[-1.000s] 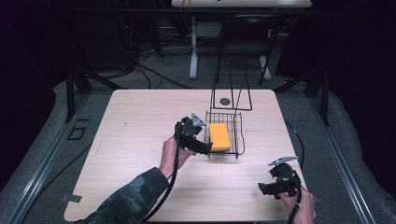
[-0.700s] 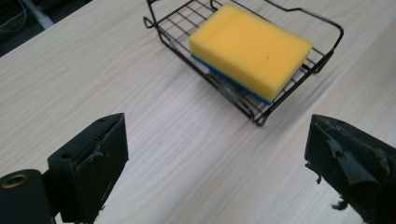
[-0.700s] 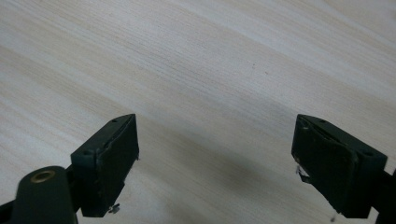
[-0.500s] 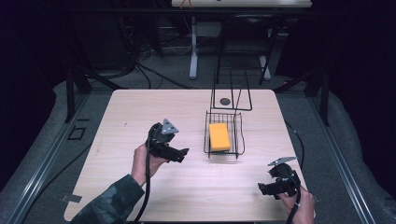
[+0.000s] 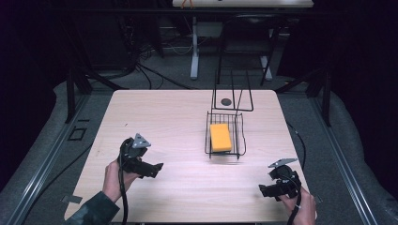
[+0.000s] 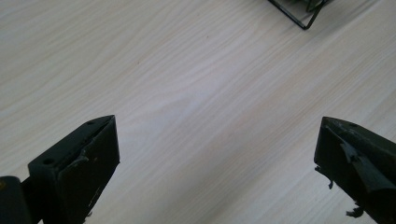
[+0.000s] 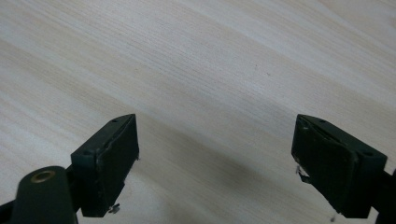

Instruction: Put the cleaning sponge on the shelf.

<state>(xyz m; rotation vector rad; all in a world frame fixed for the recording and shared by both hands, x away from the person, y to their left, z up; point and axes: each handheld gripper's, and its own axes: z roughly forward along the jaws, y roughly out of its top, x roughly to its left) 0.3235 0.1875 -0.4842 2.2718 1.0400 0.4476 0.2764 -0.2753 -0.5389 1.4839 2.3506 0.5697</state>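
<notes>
Here the yellow sponge (image 5: 220,137) lies flat inside the black wire basket (image 5: 240,133), which stands on the light wooden table (image 5: 173,117) right of its middle. The left gripper (image 5: 157,168) sits well apart from the basket, over the near left part of the table, held in the person's left hand (image 5: 115,174) with its jaws pointing toward the basket side. Its jaws have just been opening, and in the left gripper view the left gripper (image 6: 217,163) shows them standing wide with nothing between them but bare wood grain; a corner of the basket (image 6: 299,14) peeks in at the top of that view. The right gripper (image 5: 263,190) rests low near the table's near right corner, held by the right hand (image 5: 300,206). In the right gripper view the right gripper (image 7: 215,158) has its jaws spread wide as well, empty, above plain tabletop. Behind the basket, a thin black wire frame (image 5: 232,91) stands upright near the far edge, with a small dark round disc (image 5: 226,101) lying on the table at its foot.
</notes>
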